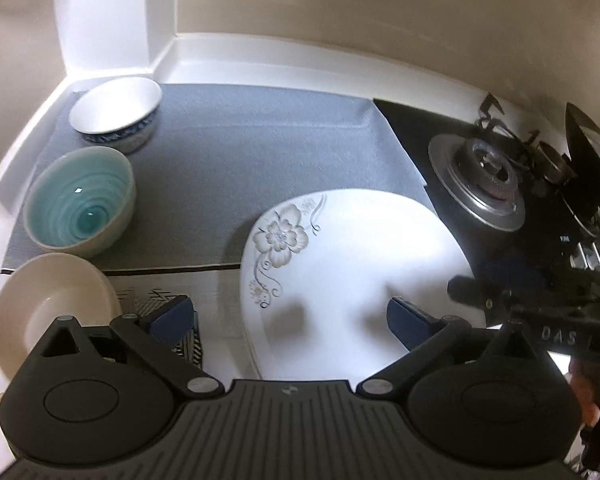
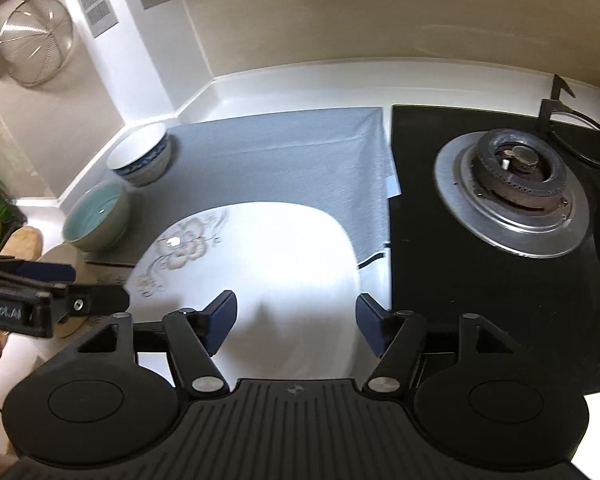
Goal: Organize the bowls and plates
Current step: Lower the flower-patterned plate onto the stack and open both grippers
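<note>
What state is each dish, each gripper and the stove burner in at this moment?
Floral plate: flat on the counter, partly on the grey mat, not gripped.
Teal bowl: upright, empty.
Blue-patterned bowl: upright, empty.
Cream dish: upright, empty, at the counter's near left.
Left gripper: open, nothing held.
Right gripper: open, nothing held.
Burner: unlit, nothing on it.
</note>
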`<state>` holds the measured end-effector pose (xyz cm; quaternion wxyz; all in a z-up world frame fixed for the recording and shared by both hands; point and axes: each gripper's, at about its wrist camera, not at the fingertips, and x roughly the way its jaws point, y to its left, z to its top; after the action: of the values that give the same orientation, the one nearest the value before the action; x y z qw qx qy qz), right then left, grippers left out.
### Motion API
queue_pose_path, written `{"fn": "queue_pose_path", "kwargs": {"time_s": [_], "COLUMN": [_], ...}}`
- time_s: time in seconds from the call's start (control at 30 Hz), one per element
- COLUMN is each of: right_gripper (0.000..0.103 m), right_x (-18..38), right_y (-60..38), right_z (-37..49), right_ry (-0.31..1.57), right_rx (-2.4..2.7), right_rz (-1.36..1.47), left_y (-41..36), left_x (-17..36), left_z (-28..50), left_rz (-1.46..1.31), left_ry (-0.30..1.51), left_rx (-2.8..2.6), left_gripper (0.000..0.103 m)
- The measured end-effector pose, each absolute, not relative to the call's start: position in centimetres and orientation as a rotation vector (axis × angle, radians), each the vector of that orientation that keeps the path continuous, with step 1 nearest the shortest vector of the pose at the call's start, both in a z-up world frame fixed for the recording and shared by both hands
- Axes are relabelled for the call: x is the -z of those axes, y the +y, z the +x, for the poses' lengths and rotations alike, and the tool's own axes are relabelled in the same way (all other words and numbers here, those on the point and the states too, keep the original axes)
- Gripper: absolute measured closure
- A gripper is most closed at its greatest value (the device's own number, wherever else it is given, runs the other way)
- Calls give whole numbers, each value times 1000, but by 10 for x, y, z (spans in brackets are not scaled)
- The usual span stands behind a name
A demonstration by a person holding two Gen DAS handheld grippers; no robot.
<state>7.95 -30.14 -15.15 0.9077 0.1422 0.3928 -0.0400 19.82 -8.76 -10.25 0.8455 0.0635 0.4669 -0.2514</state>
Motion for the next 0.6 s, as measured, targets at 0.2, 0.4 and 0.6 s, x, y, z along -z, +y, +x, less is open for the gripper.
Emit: {"fn": "queue_pose_path", "kwargs": {"time_s": [0.2,0.4,0.6], "right_gripper": [28,22,20], "right_x": [138,121,112], "right_y": [-272,-232,-209], "right_z": [78,78,78], "right_ry": [837,819,832], "right_rx": [35,-27,-31], "right_rz": [316,263,232], "left_y": [-61,-28,-7], "left_x": [83,68,64], "left_z": [191,181,170], "left_rz": [116,89,88], "left_ry": [955,925,928], "left_rx": [474,402,425], "left_gripper": [0,0,0]}}
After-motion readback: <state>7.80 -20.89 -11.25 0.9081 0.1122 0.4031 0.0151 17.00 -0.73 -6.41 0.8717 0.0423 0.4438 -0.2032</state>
